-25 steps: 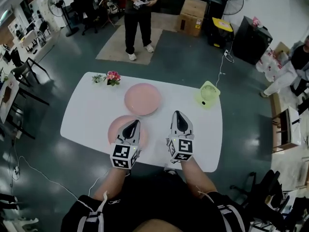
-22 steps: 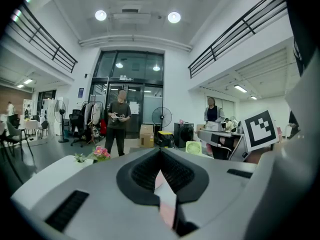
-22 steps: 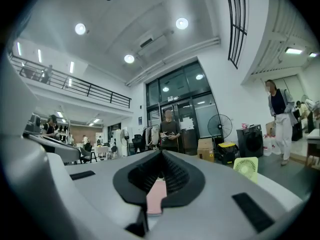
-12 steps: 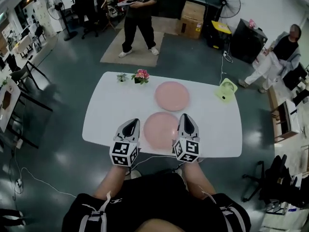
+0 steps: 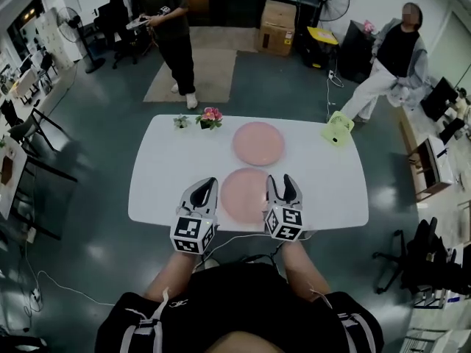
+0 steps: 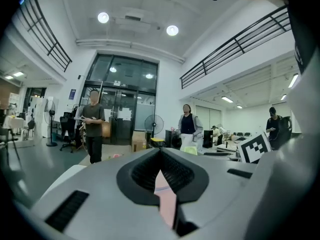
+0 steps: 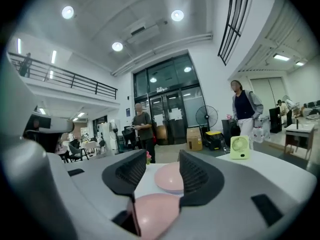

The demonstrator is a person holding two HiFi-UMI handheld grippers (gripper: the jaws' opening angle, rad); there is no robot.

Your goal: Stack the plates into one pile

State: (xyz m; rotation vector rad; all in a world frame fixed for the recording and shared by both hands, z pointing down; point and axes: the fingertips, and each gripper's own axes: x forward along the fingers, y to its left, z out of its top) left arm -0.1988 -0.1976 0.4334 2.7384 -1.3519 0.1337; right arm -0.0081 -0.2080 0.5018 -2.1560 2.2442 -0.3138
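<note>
The left gripper (image 5: 208, 184) is clenched. In the left gripper view (image 6: 161, 151) its two ribbed dark pads meet at the tips and leave only a thin wedge-shaped slit lower down. They clamp nothing. Pink from the near plate (image 6: 167, 204) shows through that slit. In the head view this gripper sits over the near edge of the table (image 5: 169, 175), just beside the left rim of the near plate (image 5: 245, 194).

The right gripper (image 5: 282, 181) is released. In the right gripper view (image 7: 162, 156) its jaws stand well apart, with grooved black inner faces set in smooth grey shells. The near plate (image 7: 155, 214) shows low in the gap, down by the jaws' base. Whether either pad touches its rim cannot be told. In the head view the gripper sits at the plate's right rim, by the near edge.

Both plates are round, matte pink and shallow, and they lie apart, not stacked. The near one is at the middle of the near edge. The far plate (image 5: 258, 143) lies beyond it, toward the far edge, and it is also seen between the right jaws (image 7: 170, 178).

The tabletop is smooth, white and round-cornered. A small pot of pink flowers (image 5: 210, 116) stands along the far edge toward the left corner. A pale green fan (image 5: 337, 129) stands at the far right corner.
</note>
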